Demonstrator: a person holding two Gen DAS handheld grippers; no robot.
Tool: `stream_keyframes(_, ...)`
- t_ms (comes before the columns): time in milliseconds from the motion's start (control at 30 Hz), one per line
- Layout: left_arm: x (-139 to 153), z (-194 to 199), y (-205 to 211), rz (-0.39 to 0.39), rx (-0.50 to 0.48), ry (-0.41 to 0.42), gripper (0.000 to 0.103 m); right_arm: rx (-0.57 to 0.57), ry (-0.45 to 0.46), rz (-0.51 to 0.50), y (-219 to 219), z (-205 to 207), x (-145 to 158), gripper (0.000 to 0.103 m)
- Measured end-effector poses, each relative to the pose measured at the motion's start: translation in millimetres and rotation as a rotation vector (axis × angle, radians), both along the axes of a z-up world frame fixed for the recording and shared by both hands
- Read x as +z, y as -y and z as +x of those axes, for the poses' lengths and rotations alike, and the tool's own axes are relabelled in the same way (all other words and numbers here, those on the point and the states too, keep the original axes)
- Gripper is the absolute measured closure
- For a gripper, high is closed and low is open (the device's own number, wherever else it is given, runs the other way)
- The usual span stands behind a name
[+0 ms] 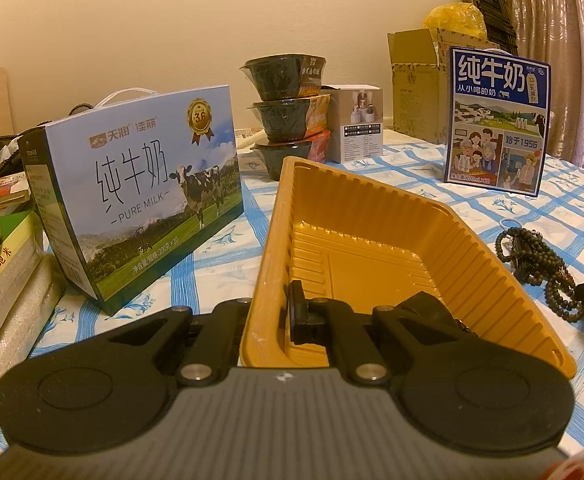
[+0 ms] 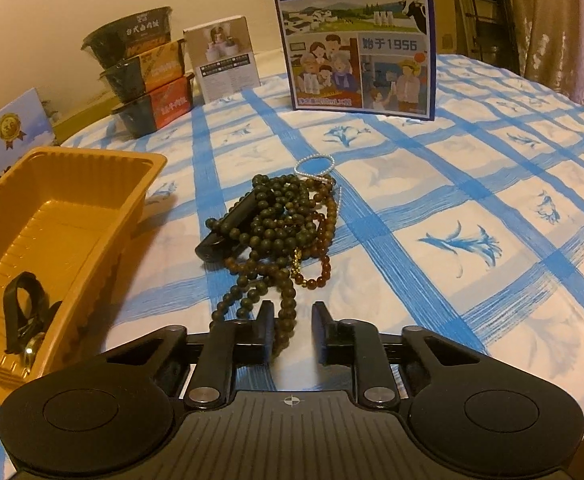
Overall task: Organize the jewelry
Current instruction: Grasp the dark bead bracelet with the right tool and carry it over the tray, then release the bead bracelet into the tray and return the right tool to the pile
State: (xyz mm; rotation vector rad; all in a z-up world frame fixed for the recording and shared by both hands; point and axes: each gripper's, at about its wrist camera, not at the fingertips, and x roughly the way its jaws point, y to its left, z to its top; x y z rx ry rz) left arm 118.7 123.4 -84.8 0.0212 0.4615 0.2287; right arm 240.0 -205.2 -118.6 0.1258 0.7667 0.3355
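My left gripper point(image 1: 282, 320) is shut on the near wall of a yellow plastic tray point(image 1: 372, 208), one finger inside and one outside. A black strap watch point(image 2: 24, 304) lies in the tray's near corner. To the right of the tray point(image 2: 92, 156), a tangle of dark green bead strands point(image 2: 276, 224) lies on the cloth with a brown bead bracelet point(image 2: 324, 264), a small pearl bracelet point(image 2: 314, 166) and a black clip point(image 2: 228, 228). My right gripper point(image 2: 292, 328) is low over the pile's near end. A bead strand lies in the gap between its fingers, and the pads do not press it.
On the blue-checked tablecloth point(image 2: 452, 200) a dark blue milk carton point(image 2: 356, 40) stands behind the beads. Stacked black bowls point(image 2: 144, 76) and a small white box point(image 2: 224, 60) stand at the back. A light blue milk box point(image 1: 132, 192) and books point(image 1: 4, 280) crowd the left.
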Motion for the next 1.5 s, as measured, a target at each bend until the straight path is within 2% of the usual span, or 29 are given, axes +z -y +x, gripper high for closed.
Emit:
stream_keyframes(67,0,0,0,0.0,0.0,0.0,0.098,0.004,-0.002,0.006,0,2,-1,0.087)
stream_keyframes(100,0,0,0,0.0,0.0,0.001,0.098,0.006,-0.001,0.007,0,2,-2,0.096)
stream_keyframes(333,0,0,0,-0.001,0.001,0.0,0.098,0.019,0.05,0.035,2,-10,13,0.097)
stream_keyframes(567,-1,0,-1,-0.001,0.0,0.001,0.098,0.043,0.128,0.099,4,-25,50,0.097)
stream_keyframes(833,0,0,-1,-0.003,0.0,0.004,0.098,0.154,0.171,0.215,-18,-43,87,0.097)
stream_keyframes(1033,1,0,-1,-0.004,0.001,0.006,0.098,0.3,0.128,0.317,-58,-50,91,0.097)
stream_keyframes(1200,1,0,-1,-0.011,0.003,0.009,0.098,0.407,0.09,0.347,-95,-54,86,0.097)
stream_keyframes(1500,2,0,-1,-0.019,0.002,0.013,0.098,0.488,0.023,0.38,-143,-49,71,0.097)
